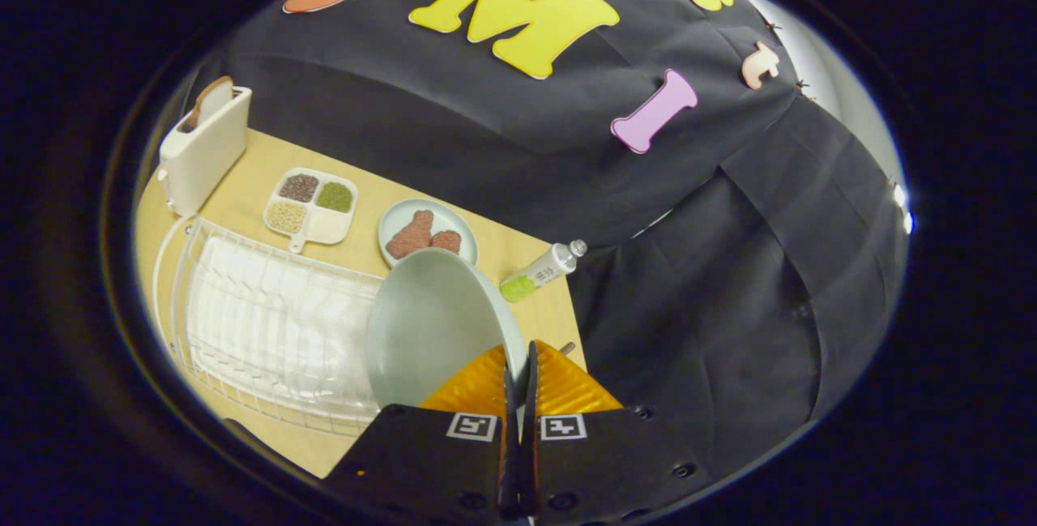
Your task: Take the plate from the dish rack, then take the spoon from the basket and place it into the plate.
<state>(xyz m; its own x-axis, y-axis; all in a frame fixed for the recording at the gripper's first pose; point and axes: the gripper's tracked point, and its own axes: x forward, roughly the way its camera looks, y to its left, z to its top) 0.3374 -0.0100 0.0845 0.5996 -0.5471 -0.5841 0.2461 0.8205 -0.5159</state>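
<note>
The plate's [433, 319] near rim is hidden behind the gripper's [518, 368] closed fingers, which pinch it; the dish rack's [267, 323] right end is covered by the plate; the tube's [541, 271] label is too small to be read; the toaster's [202, 145] far side is cut off

Tool [518, 364] clamps plate [429, 323] rim, over rack [267, 323]

Toaster [202, 149], divided tray [310, 204], perhaps tube [541, 270].
</note>
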